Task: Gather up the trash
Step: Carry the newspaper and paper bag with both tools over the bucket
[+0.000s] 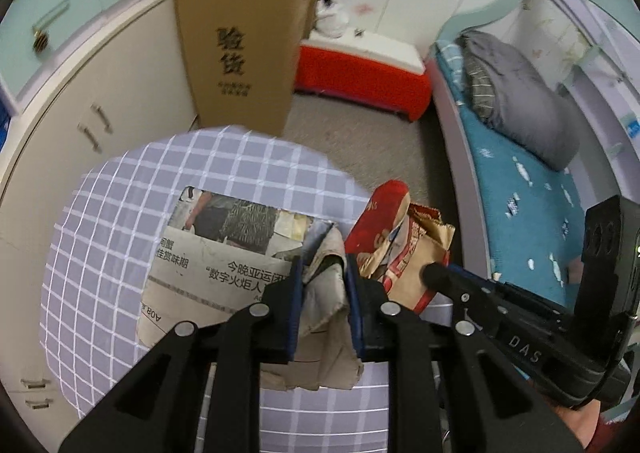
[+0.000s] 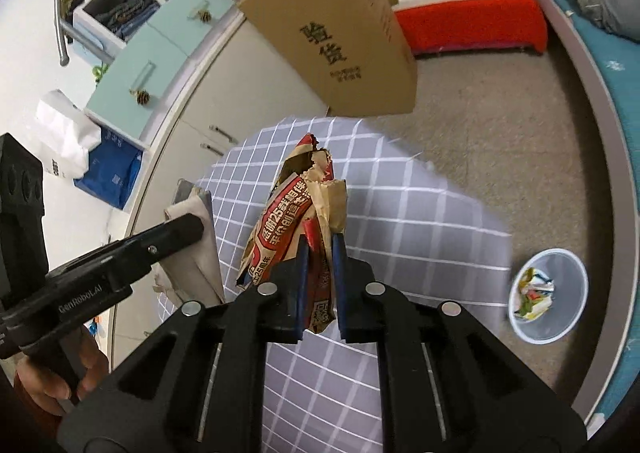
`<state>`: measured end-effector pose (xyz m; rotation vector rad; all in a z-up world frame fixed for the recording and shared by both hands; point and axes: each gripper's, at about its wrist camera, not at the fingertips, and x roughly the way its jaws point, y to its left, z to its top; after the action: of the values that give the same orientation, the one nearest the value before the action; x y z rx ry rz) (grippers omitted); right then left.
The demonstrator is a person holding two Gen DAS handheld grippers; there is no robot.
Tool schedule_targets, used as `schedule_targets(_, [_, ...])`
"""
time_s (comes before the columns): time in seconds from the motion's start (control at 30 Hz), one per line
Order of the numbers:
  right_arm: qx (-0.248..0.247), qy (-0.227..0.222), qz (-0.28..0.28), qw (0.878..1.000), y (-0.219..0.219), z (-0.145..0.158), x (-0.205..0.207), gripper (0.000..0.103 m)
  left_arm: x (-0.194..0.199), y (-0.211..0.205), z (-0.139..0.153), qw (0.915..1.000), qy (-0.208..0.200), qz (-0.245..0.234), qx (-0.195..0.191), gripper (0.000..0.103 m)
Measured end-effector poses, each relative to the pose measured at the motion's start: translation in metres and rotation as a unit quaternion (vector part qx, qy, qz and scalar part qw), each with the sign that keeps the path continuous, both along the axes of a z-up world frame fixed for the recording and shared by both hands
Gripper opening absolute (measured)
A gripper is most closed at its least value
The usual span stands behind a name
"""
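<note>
Trash is mid-collection, judging by what is lifted and what sits in the bin. Landmark: checked table (image 2: 400, 213).

Largest first. One newspaper (image 1: 224, 253) lies partly on the table, its near right corner bunched up and pinched in the left gripper (image 1: 322, 285), jaws clenched on the paper, so it is grasped but not carried off. One red-and-brown paper snack bag (image 2: 296, 221) stands upright above the table, clamped between the right gripper (image 2: 318, 265) jaws, which are closed on its lower part. In the left wrist view the bag sits just beside the newspaper corner, at the table's right edge. One light blue bin (image 2: 549, 299) stands on the floor to the right of the table, well apart from both grippers; it holds at least one crumpled wrapper (image 2: 534, 293), exact count unclear.

Done: some trash is binned, two pieces are gripped. Left: both held pieces need to reach the bin. No other loose trash shows on the table.

Count: grippers two, newspaper one, bag one, bin one. Also one cardboard box (image 2: 348, 37) behind the table, one red storage box (image 1: 360, 69) beyond it, not trash as far as can be judged.
</note>
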<state>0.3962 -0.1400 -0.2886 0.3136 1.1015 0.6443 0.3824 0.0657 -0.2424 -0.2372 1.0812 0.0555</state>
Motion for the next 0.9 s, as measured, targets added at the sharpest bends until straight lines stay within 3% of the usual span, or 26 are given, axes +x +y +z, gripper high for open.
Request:
schedule_targets(0.33, [-0.003, -0.038, -0.070, 0.997, -0.110, 0.040, -0.007, 0.012, 0.014, -0.121, 0.044, 0.9957, -0.053, -0.076, 0.009, 0.019])
schedule_targets(0.67, [-0.017, -0.056, -0.137, 0.989, -0.223, 0.056, -0.021, 0.012, 0.018, -0.232, 0.059, 0.9877, -0.079, -0.135, -0.001, 0.019])
schedule_targets(0.9, [-0.031, -0.056, -0.176, 0.982, -0.280, 0.055, -0.027, 0.012, 0.023, -0.283, 0.059, 0.9830, -0.084, -0.164, -0.003, 0.019])
